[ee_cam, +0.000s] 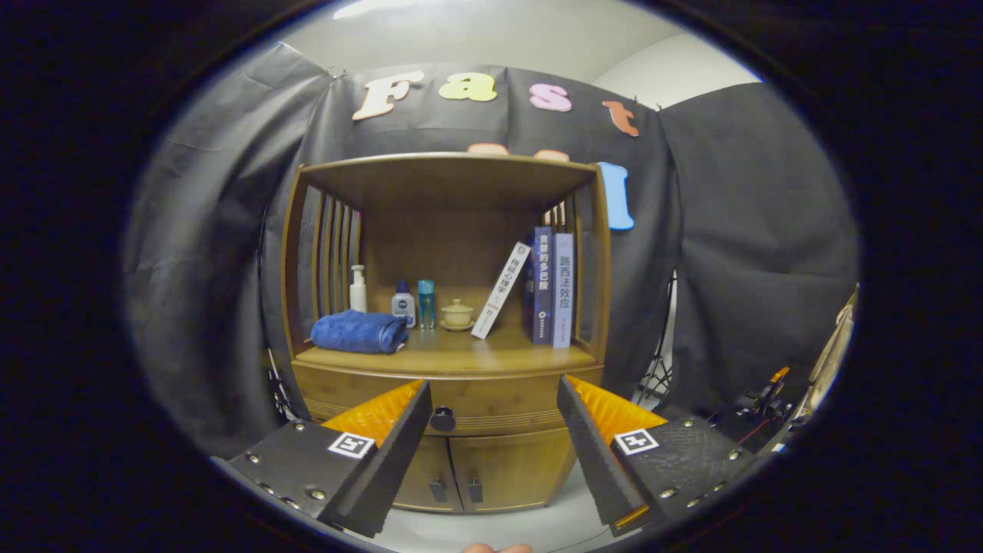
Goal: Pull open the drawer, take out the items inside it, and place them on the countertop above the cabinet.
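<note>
Your gripper (495, 403) is spread wide and holds nothing, its fingers framing the closed drawer (449, 399) of a wooden cabinet (445, 338) ahead, probably to line up on the dark round knob (443, 418) just inside the left finger. Beyond, the countertop (461, 352) above carries a folded blue towel (359, 332), bottles and books, leaving bare wood mid-shelf for whatever the drawer holds.

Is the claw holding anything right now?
No. The claw is open and empty, its fingers spread apart in front of the closed drawer, whose round knob sits between them, untouched.
</note>
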Tool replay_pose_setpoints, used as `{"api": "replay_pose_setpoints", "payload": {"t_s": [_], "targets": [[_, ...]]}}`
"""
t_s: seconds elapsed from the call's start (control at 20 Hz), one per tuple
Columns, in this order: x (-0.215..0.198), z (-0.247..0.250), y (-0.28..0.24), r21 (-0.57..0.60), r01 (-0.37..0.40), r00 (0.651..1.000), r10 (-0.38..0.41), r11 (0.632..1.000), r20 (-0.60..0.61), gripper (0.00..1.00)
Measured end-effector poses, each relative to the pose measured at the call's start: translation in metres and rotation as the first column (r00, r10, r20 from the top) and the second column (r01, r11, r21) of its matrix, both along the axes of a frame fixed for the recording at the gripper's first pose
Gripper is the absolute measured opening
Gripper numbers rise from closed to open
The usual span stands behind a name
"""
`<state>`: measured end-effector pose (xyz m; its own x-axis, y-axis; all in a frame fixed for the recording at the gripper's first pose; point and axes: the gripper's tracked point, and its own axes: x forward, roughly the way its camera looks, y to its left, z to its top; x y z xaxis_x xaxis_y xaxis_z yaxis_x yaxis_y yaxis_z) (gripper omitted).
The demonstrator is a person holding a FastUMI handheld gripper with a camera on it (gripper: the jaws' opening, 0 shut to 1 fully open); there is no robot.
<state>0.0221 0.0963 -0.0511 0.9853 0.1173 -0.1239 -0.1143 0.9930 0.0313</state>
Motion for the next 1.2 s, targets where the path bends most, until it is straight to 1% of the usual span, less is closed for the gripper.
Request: {"api": "replay_pose_setpoints", "payload": {"t_s": [0.15, 0.4, 0.55, 0.7, 0.75, 0.85, 0.95, 1.05, 1.2], "targets": [[0.02, -0.017, 0.023, 0.027, -0.031, 0.999, 0.031, 0.999, -0.015, 0.98], [0.052, -0.053, 0.047, 0.087, -0.034, 0.997, 0.039, 0.996, -0.064, 0.98], [0.067, -0.078, 0.06, 0.128, -0.048, 0.993, 0.061, 0.991, -0.101, 0.97], [0.078, -0.109, 0.075, 0.127, -0.072, 0.984, 0.091, 0.989, -0.154, 0.97], [0.087, -0.121, 0.077, 0.124, -0.065, 0.981, 0.086, 0.99, -0.175, 0.97], [0.099, -0.146, 0.079, 0.116, -0.051, 0.972, 0.076, 0.992, -0.224, 0.87], [0.112, -0.168, 0.089, 0.116, -0.059, 0.96, 0.088, 0.991, -0.265, 0.78], [0.119, -0.176, 0.093, 0.131, -0.055, 0.955, 0.091, 0.99, -0.284, 0.71], [0.137, -0.191, 0.093, 0.136, -0.029, 0.95, 0.07, 0.99, -0.305, 0.59]]}}
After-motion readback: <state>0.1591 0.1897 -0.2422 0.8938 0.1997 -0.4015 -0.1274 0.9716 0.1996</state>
